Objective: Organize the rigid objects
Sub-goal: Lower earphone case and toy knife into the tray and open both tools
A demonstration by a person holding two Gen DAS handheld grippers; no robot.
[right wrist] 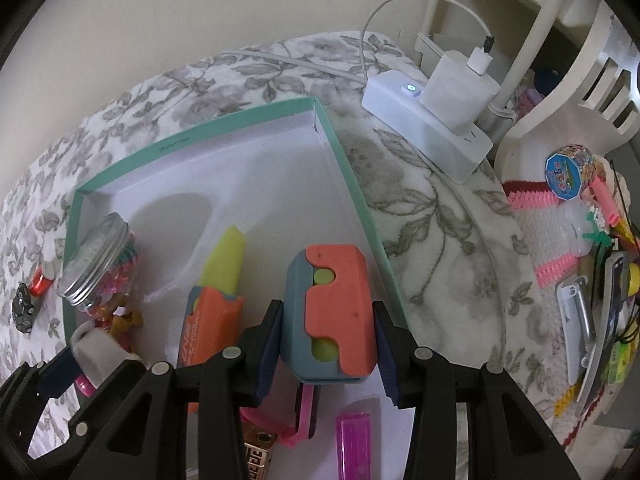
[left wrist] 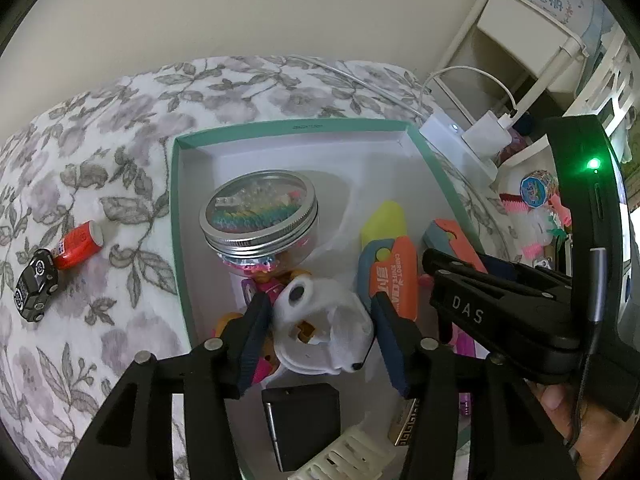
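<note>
Inside the green-rimmed box [left wrist: 178, 216] on the flowered bed [left wrist: 100, 128] most of the sorting looks done: the metal-lidded jar [left wrist: 259, 216] of beads stands at the left wall, the yellow-tipped carrot knife toy [left wrist: 390, 256] lies mid-box, and a black block [left wrist: 302, 420], a cream ribbed piece [left wrist: 352, 456], a gold-patterned piece [right wrist: 259, 458] and a purple bar [right wrist: 354, 436] sit at the near end.

Both hands are low over the box now. The left tool [left wrist: 320, 320] brackets the white plastic toy [left wrist: 324, 328], which rests on the pile of small orange and pink figures; its blue pads stand just off the toy's sides, so I judge it released, jaws apart. The right tool [right wrist: 328, 344] has the orange-and-teal block toy [right wrist: 328, 312] between its pads near the box's right wall; the pads look pressed to its flanks, though the fisheye bend makes that hard to swear to, and whether its underside touches the floor of the box I cannot tell.

Left to do, by my reckoning: the black toy car [left wrist: 35, 286] and the red bottle [left wrist: 78, 245] lie loose on the bed, well left of the box. The clutter of clips and trinkets [right wrist: 592, 300] at far right may or may not belong to the job.
</note>
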